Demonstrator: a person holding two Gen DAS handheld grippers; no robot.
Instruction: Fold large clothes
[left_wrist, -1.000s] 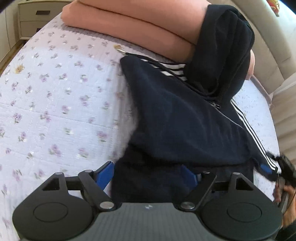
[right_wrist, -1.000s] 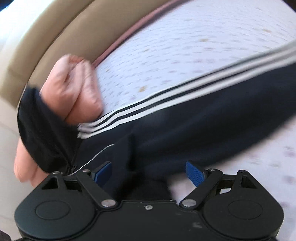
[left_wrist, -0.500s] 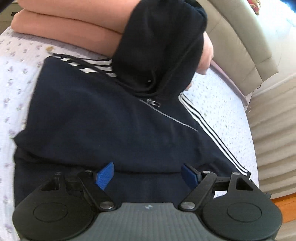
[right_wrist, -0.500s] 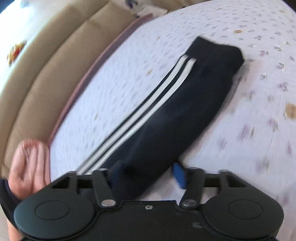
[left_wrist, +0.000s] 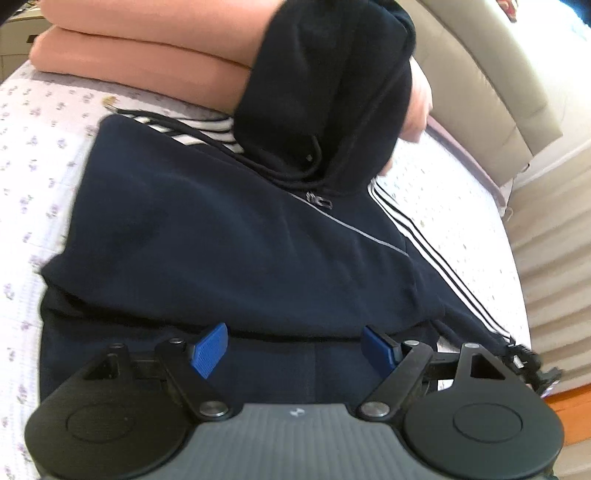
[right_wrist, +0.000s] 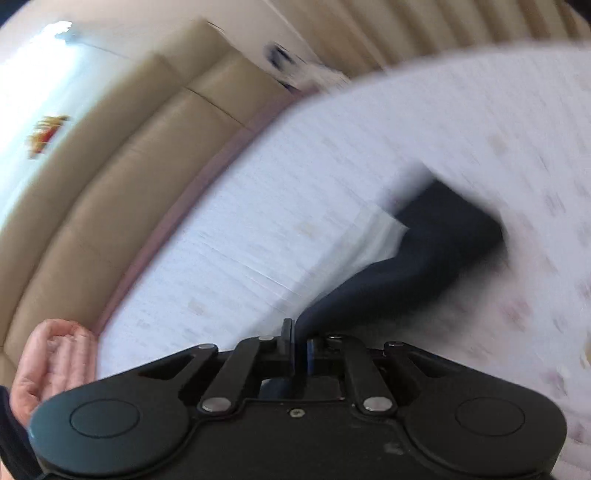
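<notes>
A dark navy zip hoodie (left_wrist: 221, 240) with white sleeve stripes lies on the floral bedspread (left_wrist: 33, 147). Its hood (left_wrist: 325, 92) is draped up over a stack of peach folded blankets (left_wrist: 140, 62). My left gripper (left_wrist: 295, 345) is open and empty, low over the hoodie's near body, blue pads apart. My right gripper (right_wrist: 299, 350) is shut on the hoodie's right sleeve (right_wrist: 417, 266), which runs away from the jaws across the bed. The right wrist view is blurred by motion. The right gripper also shows at the sleeve end in the left wrist view (left_wrist: 528, 363).
A beige padded headboard (right_wrist: 110, 177) runs along the far side of the bed. The peach blankets (right_wrist: 55, 354) show at the lower left of the right wrist view. Curtains (left_wrist: 554, 258) hang at the right, with wooden floor (left_wrist: 569, 406) below.
My right gripper has closed on the sleeve and swung, lifting it. My left gripper has moved slightly over the hoodie and stays open.
</notes>
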